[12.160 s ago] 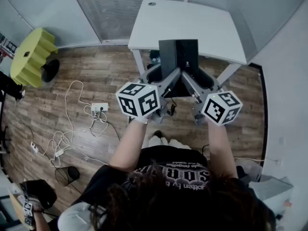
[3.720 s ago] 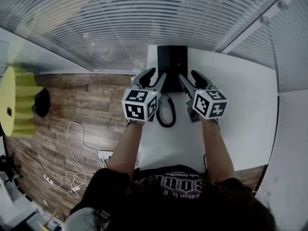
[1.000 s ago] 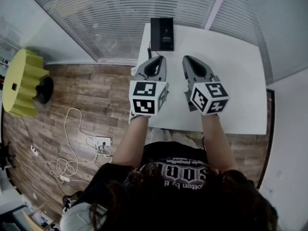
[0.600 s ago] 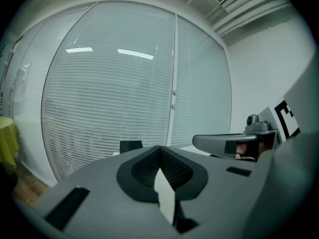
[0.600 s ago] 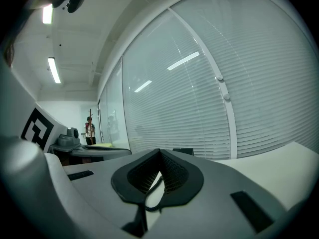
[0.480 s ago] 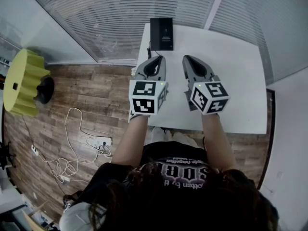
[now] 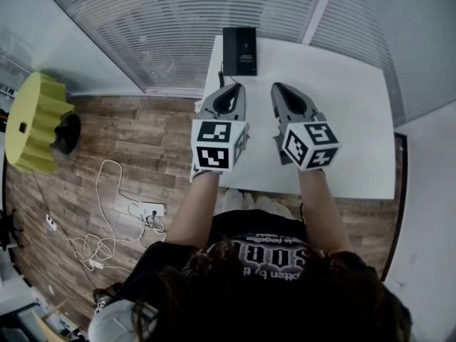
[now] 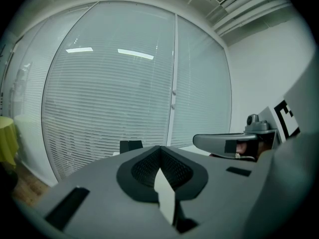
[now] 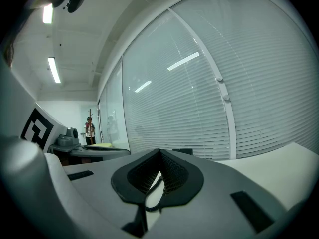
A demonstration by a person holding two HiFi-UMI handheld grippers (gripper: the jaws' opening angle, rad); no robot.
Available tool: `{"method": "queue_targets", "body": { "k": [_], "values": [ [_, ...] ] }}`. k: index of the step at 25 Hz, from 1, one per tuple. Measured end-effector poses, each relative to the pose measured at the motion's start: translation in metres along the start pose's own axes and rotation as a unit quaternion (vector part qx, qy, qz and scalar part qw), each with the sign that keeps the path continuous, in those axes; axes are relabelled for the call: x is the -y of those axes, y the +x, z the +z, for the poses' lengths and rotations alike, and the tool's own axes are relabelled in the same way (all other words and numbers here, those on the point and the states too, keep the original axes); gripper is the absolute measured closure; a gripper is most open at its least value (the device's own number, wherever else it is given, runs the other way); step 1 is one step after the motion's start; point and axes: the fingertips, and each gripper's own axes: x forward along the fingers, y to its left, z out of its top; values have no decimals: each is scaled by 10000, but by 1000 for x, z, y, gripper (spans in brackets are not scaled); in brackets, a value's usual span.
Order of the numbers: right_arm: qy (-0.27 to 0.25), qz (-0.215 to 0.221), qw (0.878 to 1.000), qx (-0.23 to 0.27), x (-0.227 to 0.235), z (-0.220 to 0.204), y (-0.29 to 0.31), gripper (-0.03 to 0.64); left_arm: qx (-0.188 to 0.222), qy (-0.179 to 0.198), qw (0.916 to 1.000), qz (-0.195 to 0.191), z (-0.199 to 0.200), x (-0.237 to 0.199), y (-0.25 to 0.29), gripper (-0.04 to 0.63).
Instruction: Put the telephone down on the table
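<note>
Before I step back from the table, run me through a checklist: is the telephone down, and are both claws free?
1. The telephone is on the table: ok, it rests at the far left corner.
2. The telephone is fully supported: cannot tell; its far end lies close to the table's far edge.
3. The left claw is empty: ok, jaws together, nothing between them.
4. The right claw is empty: ok, jaws together, nothing held.
5. Both claws are apart from the telephone: ok, they hover nearer you, with bare tabletop between.

Office: glass partition with blinds (image 7: 185, 27), white desk (image 7: 349, 112), ceiling lights.
</note>
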Motion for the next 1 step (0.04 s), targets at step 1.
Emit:
{"method": "queue_targets", "body": {
  "k": [1],
  "values": [
    [1, -1, 10000, -3, 0, 0, 0, 588, -35, 1, 10000, -4, 0, 0, -1, 592]
  ]
}}
